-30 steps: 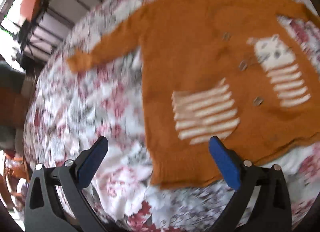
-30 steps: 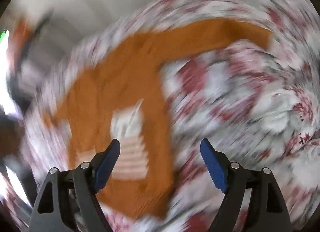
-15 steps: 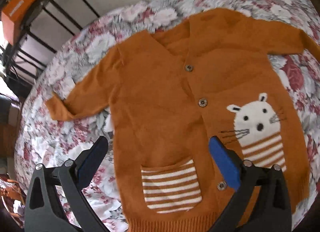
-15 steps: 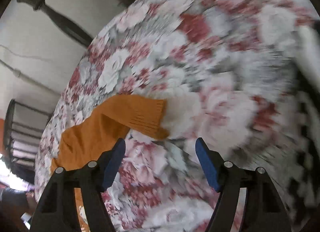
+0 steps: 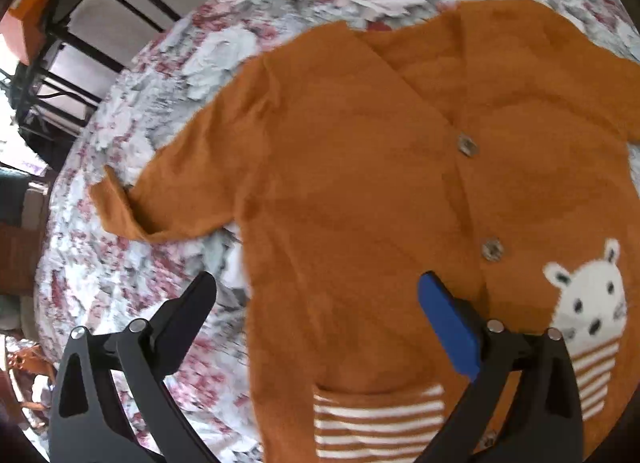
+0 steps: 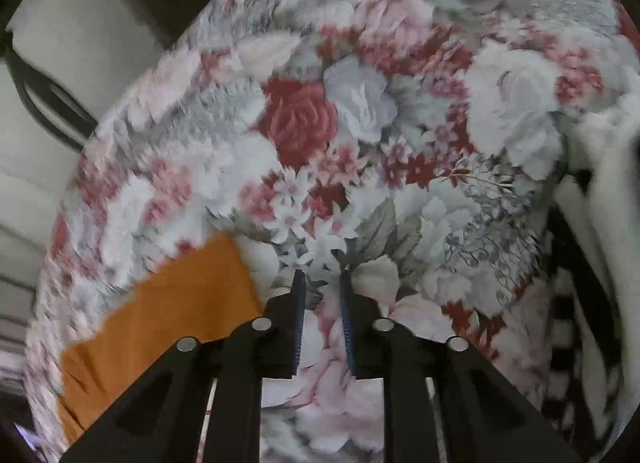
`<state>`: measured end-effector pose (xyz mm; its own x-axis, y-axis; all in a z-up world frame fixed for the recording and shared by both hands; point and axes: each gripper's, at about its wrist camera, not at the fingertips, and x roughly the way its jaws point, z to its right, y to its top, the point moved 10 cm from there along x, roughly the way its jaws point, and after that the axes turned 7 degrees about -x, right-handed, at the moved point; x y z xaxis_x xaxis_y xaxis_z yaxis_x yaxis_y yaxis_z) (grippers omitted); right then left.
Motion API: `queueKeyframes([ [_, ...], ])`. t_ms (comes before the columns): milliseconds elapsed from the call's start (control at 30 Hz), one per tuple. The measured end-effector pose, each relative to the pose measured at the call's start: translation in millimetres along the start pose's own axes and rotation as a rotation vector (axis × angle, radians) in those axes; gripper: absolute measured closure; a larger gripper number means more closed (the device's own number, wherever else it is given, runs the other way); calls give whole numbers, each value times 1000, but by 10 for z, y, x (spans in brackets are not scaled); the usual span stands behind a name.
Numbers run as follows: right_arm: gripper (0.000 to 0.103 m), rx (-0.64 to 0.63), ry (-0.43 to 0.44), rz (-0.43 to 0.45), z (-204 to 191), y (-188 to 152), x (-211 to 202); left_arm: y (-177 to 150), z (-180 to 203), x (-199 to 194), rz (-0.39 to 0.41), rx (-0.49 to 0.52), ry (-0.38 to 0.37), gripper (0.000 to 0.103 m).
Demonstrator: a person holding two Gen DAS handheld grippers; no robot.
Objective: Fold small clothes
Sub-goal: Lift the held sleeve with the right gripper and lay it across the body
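We judge the orange knit cardigan [image 5: 360, 191] soft and floppy, best pinched at a cuff [image 5: 110, 203]: left gripper [image 5: 316, 303] gapes empty, right gripper [image 6: 322, 283] is closing on nothing.

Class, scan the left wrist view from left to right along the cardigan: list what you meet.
Folded sleeve cuff → upper button → lower button → white animal face.

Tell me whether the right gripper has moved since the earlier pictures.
Yes. The right gripper has swung right, off the orange cardigan's sleeve and over the floral bedspread, its jaws closing on nothing.
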<state>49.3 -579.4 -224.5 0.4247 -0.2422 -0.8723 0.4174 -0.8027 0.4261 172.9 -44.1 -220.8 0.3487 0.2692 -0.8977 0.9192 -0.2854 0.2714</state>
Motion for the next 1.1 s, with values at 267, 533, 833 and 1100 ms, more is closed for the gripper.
queueKeyframes([
  [267, 33, -202, 179, -114, -1019, -459, -74, 662, -874, 305, 36, -214, 79, 4],
  [533, 33, -339, 209, -77, -1446, -545, -348, 393, -2501, 1054, -171, -554, 345, 4],
  [833, 32, -310, 270, -69, -1714, -551, -437, -481, -3171, 1045, -283, -1050, -32, 4],
  [1100, 32, -352, 275, -78, -1823, -608, -456, -15, -3381, 977, -173, -967, 109, 5],
])
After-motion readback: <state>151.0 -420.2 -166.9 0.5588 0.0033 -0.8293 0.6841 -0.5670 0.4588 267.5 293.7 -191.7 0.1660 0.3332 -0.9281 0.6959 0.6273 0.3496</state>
